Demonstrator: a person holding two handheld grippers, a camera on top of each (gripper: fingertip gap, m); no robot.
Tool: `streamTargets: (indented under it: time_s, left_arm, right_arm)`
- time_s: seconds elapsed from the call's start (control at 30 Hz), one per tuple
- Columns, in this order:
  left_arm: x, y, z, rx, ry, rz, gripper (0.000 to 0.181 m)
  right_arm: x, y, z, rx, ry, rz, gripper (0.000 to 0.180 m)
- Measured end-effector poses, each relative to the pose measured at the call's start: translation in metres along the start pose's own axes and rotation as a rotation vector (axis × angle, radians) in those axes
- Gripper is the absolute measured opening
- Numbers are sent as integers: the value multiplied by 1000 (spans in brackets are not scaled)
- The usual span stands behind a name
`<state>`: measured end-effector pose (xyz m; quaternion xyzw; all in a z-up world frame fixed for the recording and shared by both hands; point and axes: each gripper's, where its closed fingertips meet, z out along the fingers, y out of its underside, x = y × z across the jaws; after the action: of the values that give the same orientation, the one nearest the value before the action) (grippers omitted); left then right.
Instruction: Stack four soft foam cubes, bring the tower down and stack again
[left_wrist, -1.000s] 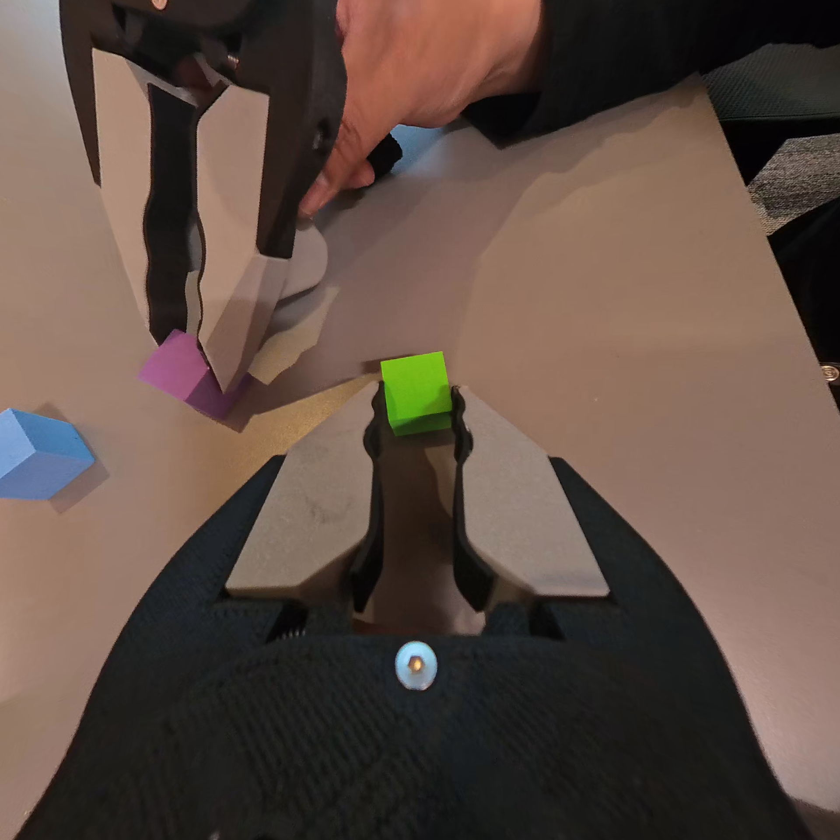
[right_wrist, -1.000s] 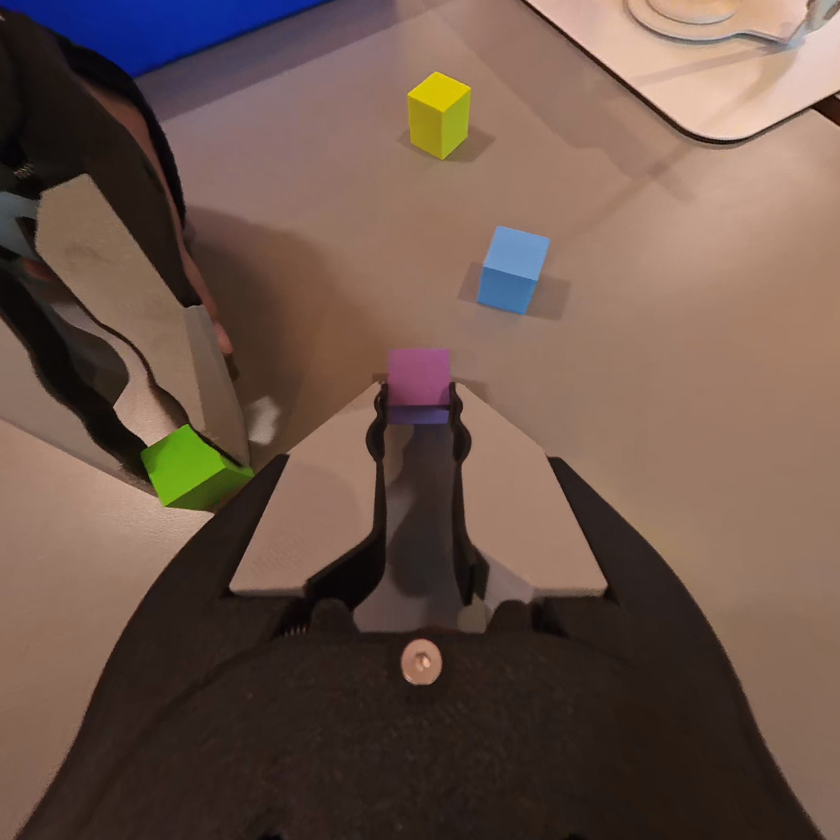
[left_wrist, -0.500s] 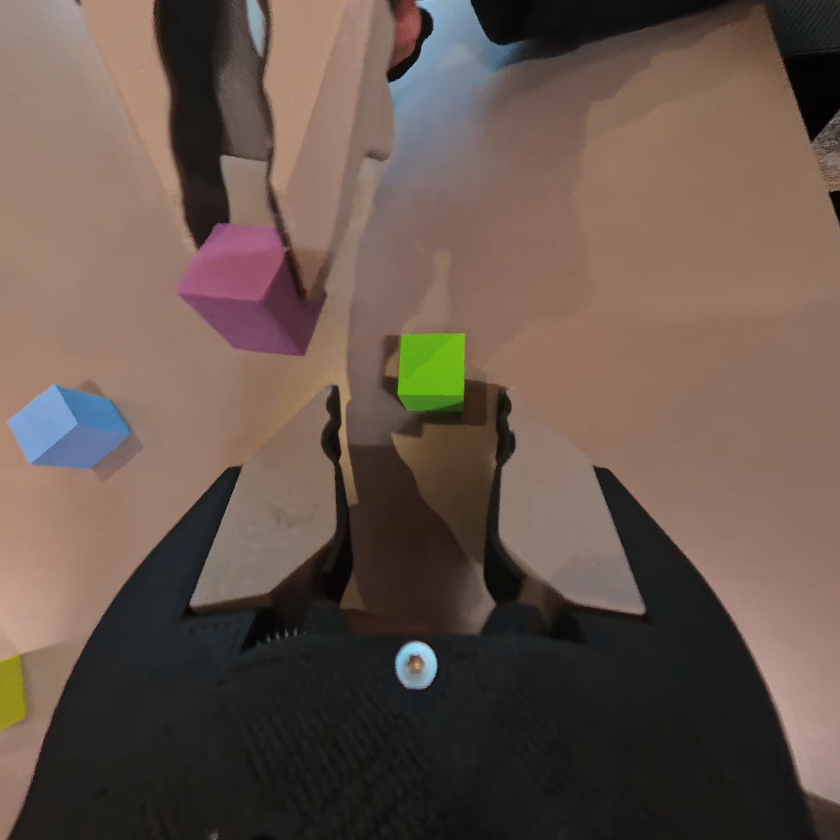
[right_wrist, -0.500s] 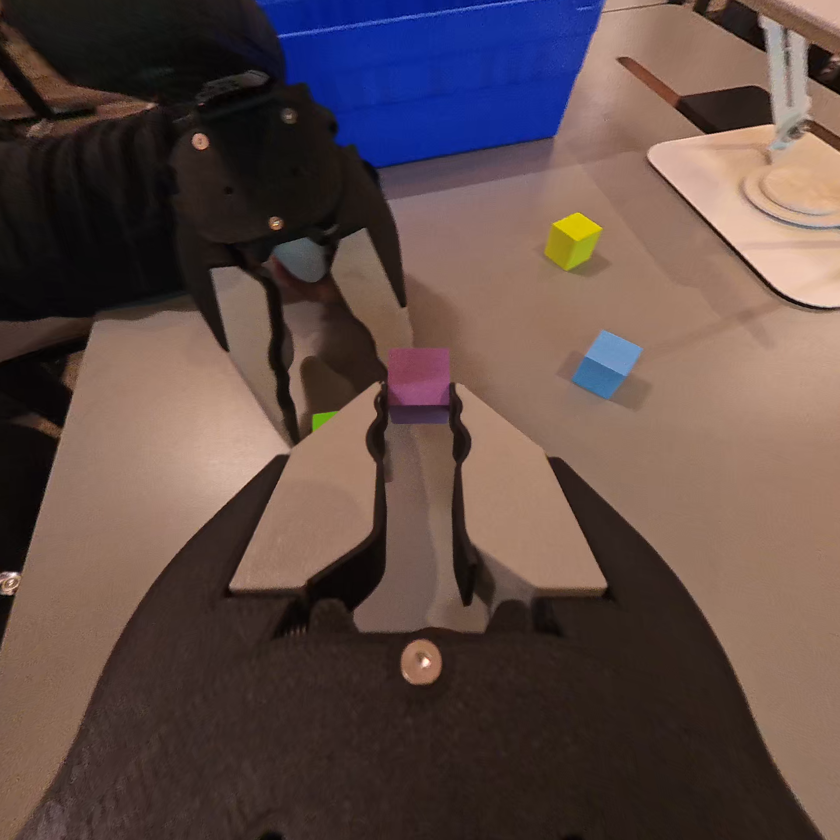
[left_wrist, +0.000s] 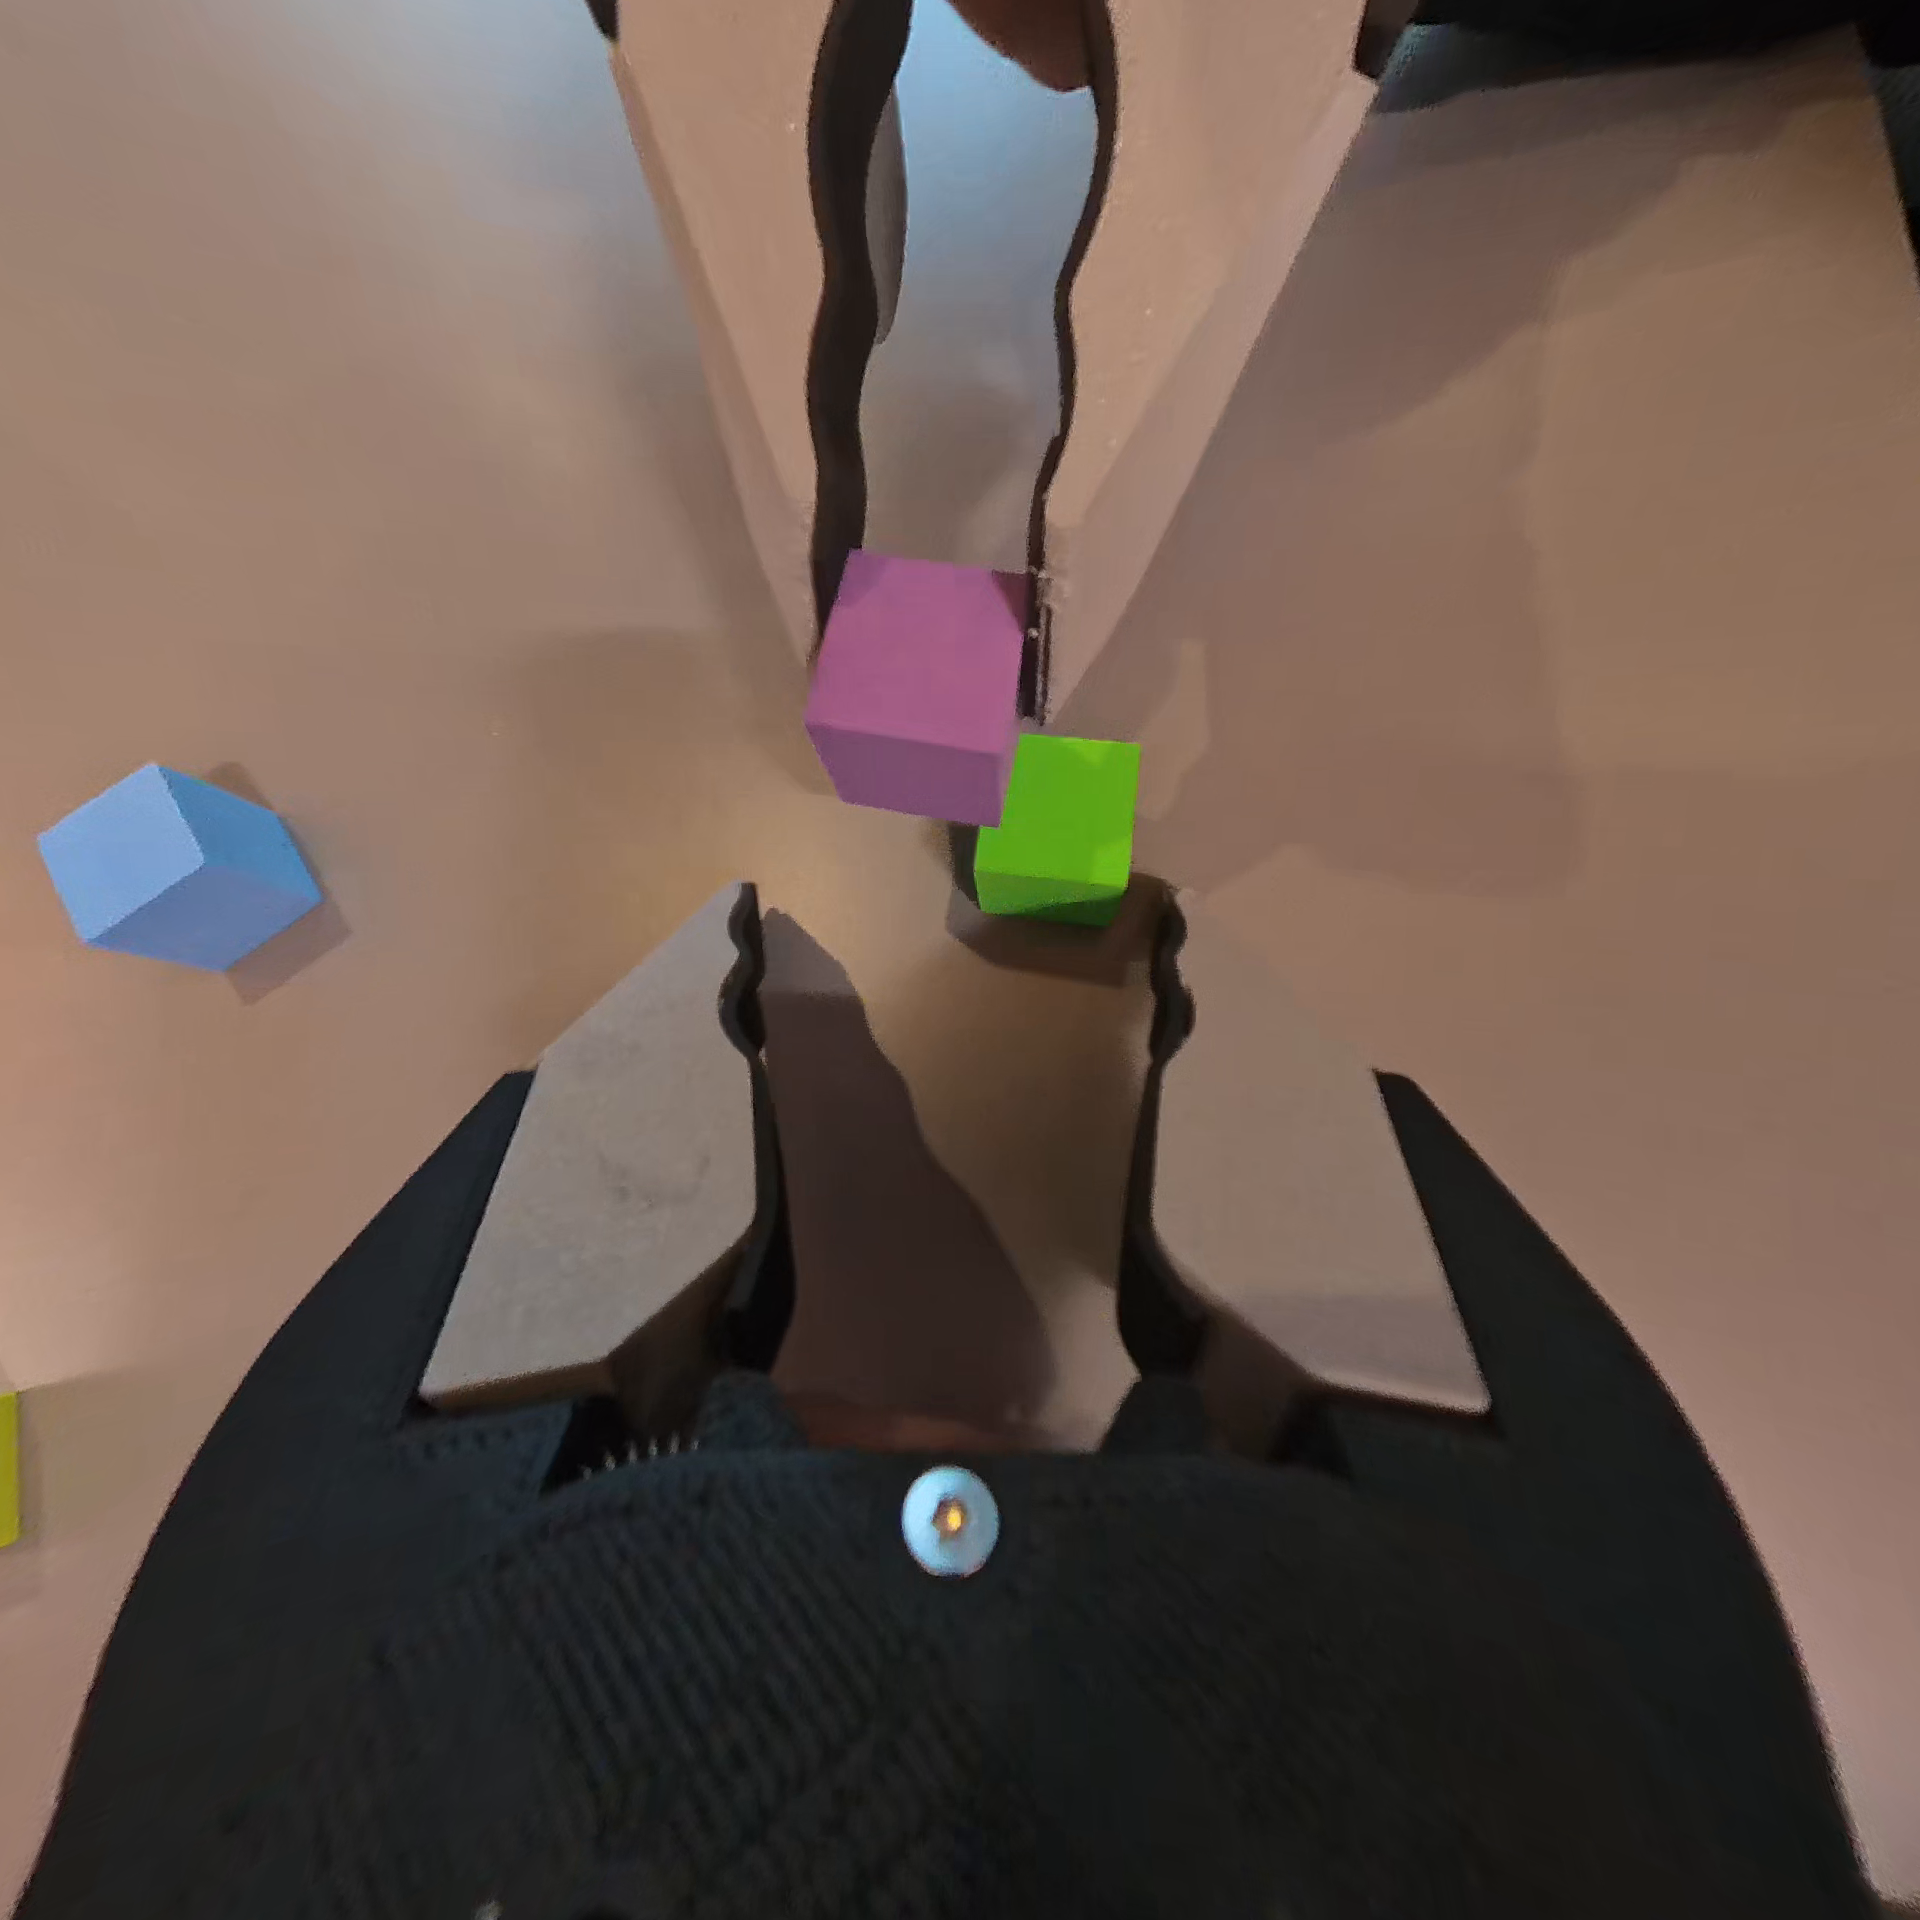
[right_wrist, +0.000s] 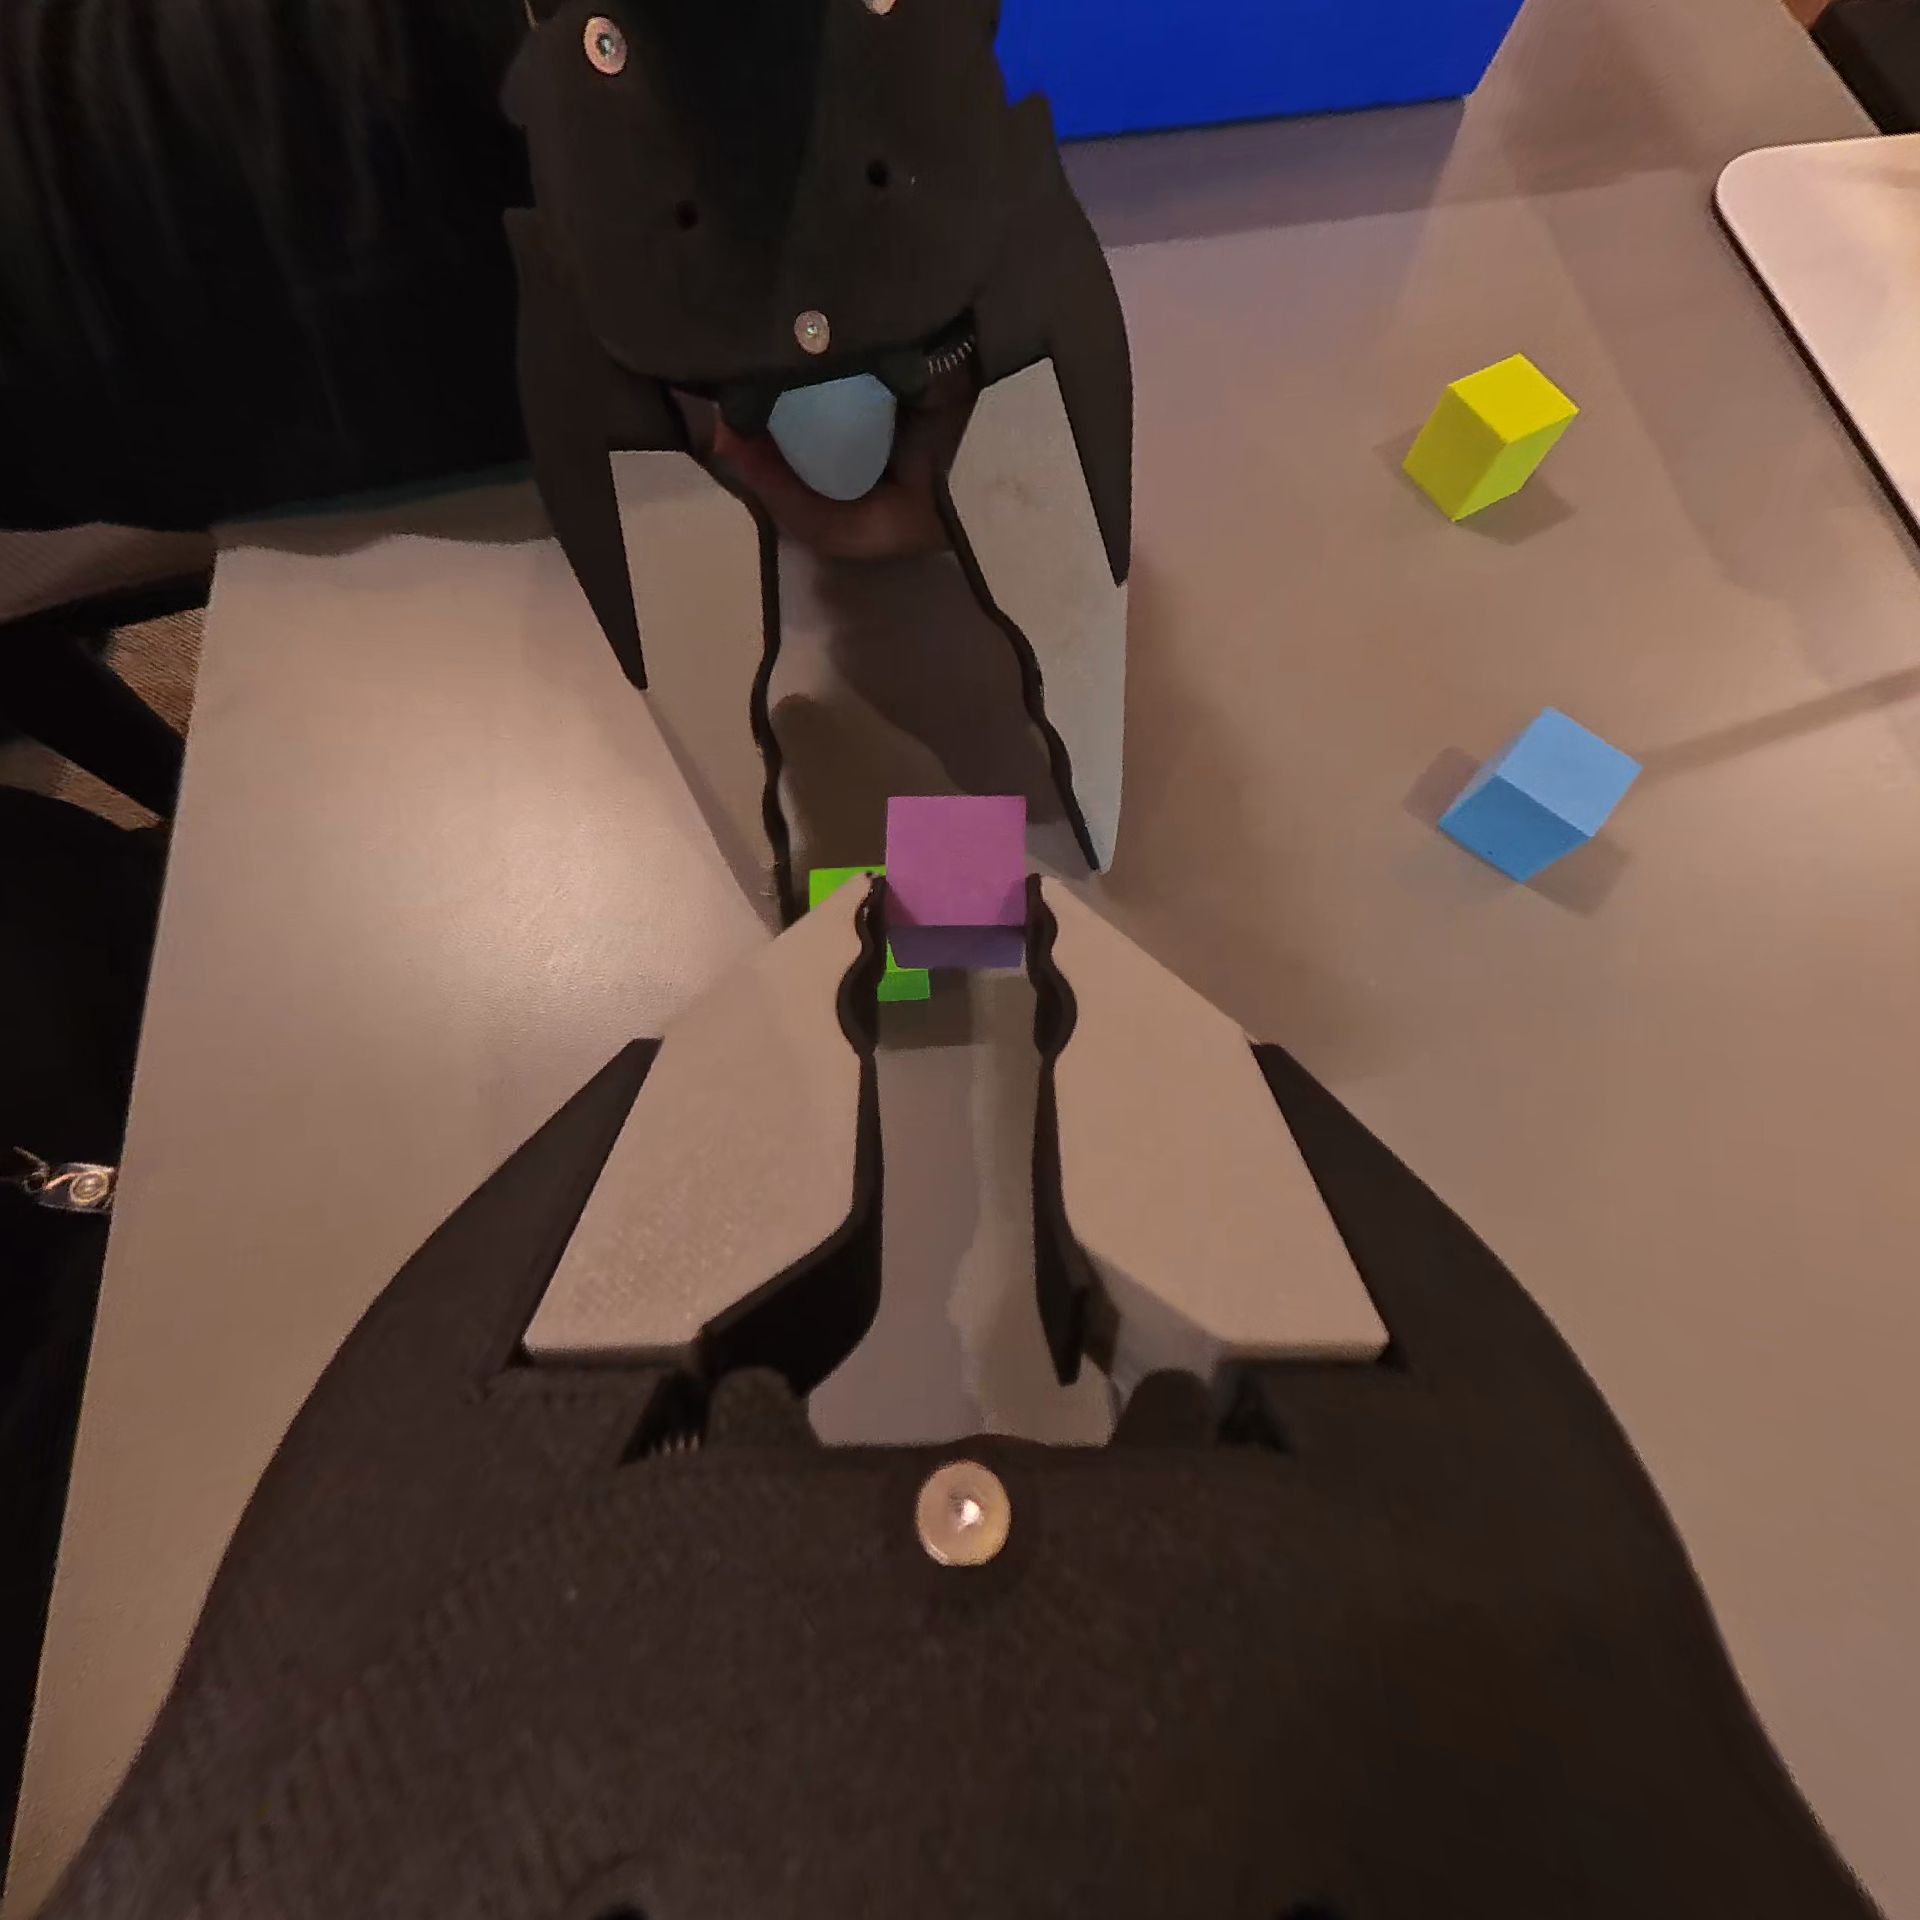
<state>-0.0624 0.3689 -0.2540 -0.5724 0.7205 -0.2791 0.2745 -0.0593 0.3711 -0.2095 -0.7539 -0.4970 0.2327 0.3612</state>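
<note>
My right hand-held gripper (right_wrist: 954, 904) has the purple cube (right_wrist: 954, 860) pinched up off the table (right_wrist: 416, 831), right over the green cube (left_wrist: 1060, 826). My left hand-held gripper (left_wrist: 956, 935) is spread wide with nothing in it, just short of the green one. Blue cube (right_wrist: 1538, 795) and yellow cube (right_wrist: 1491, 434) sit well off to the side.

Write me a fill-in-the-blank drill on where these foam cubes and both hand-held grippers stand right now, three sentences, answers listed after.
1. The right hand-held gripper is shut on the ____ cube.
2. The left hand-held gripper is open and holds nothing, with the ____ cube sitting on the table just beyond its fingertips.
3. Two cubes lie loose farther off on the table: the yellow cube and the ____ one.

Missing words: purple; green; blue.
</note>
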Motion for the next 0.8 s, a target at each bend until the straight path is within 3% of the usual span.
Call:
streamTargets:
  time_s: [0.1,0.37,0.5,0.8]
  left_arm:
    - [-3,-2,4,-17,-34,-43,84]
    - [-5,-5,9,-14,-98,-147,89]
    - [-18,-7,5,-8,-204,-94,87]
    - [-19,-8,9,5,-199,-132,83]
  right_arm:
    - [3,-2,-5,10,19,-2,24]
    - [10,-1,-12,22,36,22,24]
    - [9,-3,-11,26,36,21,24]
    - [11,-1,-10,22,37,30,24]
